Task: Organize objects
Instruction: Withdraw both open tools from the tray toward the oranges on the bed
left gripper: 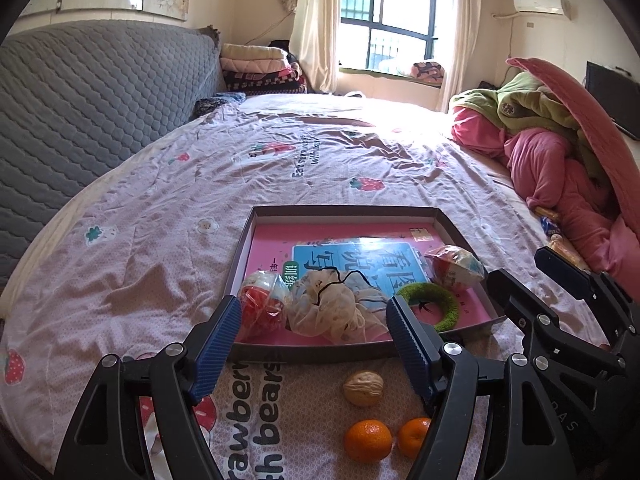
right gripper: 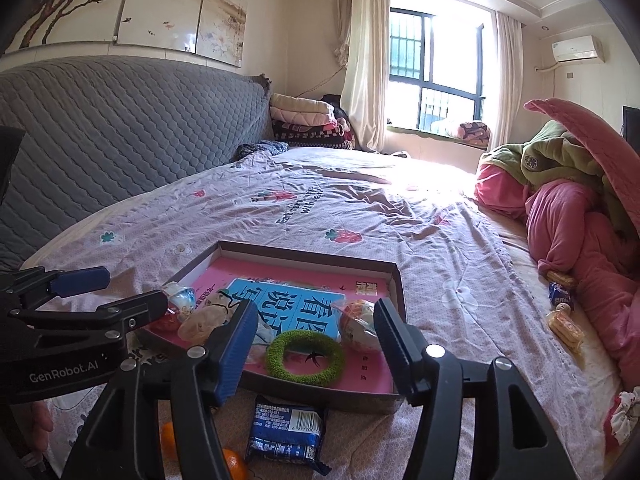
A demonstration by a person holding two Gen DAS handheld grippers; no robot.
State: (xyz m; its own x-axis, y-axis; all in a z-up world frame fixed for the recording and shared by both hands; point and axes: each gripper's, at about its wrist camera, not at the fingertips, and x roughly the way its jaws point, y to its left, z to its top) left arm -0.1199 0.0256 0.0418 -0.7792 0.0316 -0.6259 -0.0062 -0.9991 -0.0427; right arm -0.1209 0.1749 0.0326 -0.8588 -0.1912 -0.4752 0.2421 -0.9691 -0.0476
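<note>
A shallow dark box tray (left gripper: 344, 210) (right gripper: 308, 254) lies on the bed with a pink book (left gripper: 272, 240) in it. On the book rest a green ring (left gripper: 450, 300) (right gripper: 304, 336), a pale mesh bag (left gripper: 324, 308) and two wrapped red-and-white capsules (left gripper: 262, 300) (left gripper: 454, 266). My left gripper (left gripper: 314, 308) hovers open over the tray's near edge, nothing between its pads. My right gripper (right gripper: 315, 308) stands open above the ring, also holding nothing. In front of the tray lie a walnut (left gripper: 363, 388), two oranges (left gripper: 368, 440) and a blue snack packet (right gripper: 286, 436).
A grey quilted headboard (left gripper: 92, 100) runs along the left. Heaped pink and green bedding (left gripper: 560, 152) fills the right side, with small snack packs (right gripper: 564, 328) beside it. Folded blankets (left gripper: 256, 68) are stacked at the far end by the window.
</note>
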